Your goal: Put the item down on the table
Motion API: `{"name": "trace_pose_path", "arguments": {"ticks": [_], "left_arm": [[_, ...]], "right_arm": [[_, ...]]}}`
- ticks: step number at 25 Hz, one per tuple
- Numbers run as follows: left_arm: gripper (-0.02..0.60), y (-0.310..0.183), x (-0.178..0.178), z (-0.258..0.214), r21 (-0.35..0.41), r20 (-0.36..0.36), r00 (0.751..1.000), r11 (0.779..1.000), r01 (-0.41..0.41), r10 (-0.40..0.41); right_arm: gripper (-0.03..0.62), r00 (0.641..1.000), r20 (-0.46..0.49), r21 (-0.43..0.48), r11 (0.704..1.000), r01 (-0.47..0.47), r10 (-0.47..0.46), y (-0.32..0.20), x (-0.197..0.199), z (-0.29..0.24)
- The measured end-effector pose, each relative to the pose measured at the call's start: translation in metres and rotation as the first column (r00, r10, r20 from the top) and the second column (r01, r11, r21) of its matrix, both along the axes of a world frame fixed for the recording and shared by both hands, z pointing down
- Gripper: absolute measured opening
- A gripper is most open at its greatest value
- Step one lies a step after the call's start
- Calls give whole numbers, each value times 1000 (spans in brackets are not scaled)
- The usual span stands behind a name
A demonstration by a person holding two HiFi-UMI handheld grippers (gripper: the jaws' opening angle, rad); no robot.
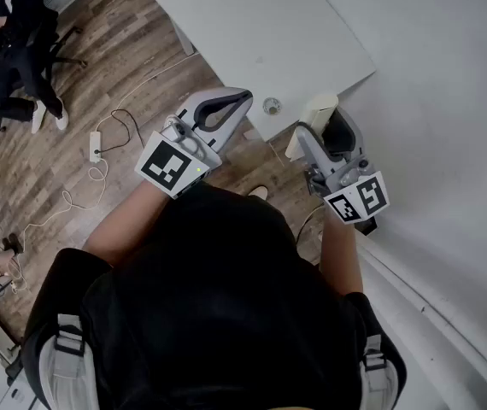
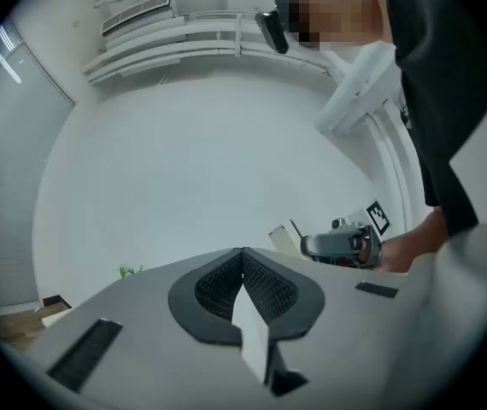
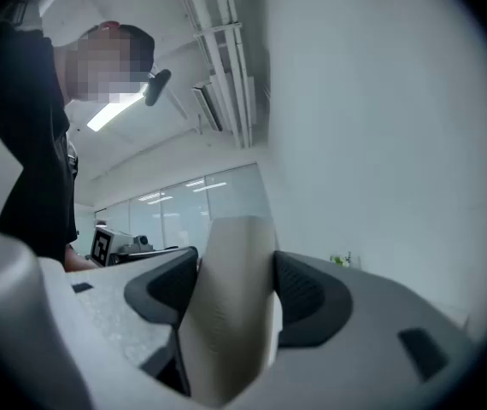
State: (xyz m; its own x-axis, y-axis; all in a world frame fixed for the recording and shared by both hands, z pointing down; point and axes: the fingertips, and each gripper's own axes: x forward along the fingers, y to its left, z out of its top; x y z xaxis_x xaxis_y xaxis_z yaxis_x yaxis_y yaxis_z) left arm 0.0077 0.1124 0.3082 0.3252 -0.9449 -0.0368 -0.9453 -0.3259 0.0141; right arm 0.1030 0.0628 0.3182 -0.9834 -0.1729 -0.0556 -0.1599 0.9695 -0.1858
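Note:
A cream-coloured, finely ribbed item point(image 1: 317, 112) sits between the jaws of my right gripper point(image 1: 323, 121), and both dark pads press on its sides. In the right gripper view the item point(image 3: 225, 314) fills the gap of the right gripper point(image 3: 237, 259) and stands upright. The item hangs above the floor, just off the near corner of the white table point(image 1: 261, 24). My left gripper point(image 1: 242, 99) is held to the left of it, also short of the table edge. In the left gripper view the left gripper point(image 2: 243, 254) has its pads meeting at the tips, and nothing shows beyond them.
A small round fitting point(image 1: 271, 106) lies at the table's near edge. A white wall point(image 1: 448, 101) runs along the right. On the wooden floor lie a power strip point(image 1: 96, 146) and cables. A person point(image 1: 17, 32) sits on a chair at the far left.

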Motion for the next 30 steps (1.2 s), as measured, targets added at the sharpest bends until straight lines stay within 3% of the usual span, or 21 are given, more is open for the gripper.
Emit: {"name": "trace_pose_path", "arguments": {"ticks": [6, 15, 22, 26, 30], "left_arm": [[-6, 17, 72, -5, -19, -21, 996, 996, 81, -82], [-6, 49, 115, -24, 0, -4, 994, 994, 108, -108], [-6, 57, 76, -26, 0, -12, 992, 992, 125, -125], [-6, 85, 66, -27, 14, -1, 991, 991, 133, -133], [-6, 95, 43, -20, 8, -1, 990, 990, 142, -142]], "right_arm": [[286, 996, -10, 35, 996, 87, -87, 13, 54, -14], [287, 992, 39, 57, 991, 117, -120, 54, 88, -31], [287, 990, 24, 58, 989, 137, -139, 60, 44, -34], [285, 992, 23, 67, 990, 126, -128, 87, 36, -35], [285, 989, 22, 26, 989, 146, -146, 97, 10, -27]]}}
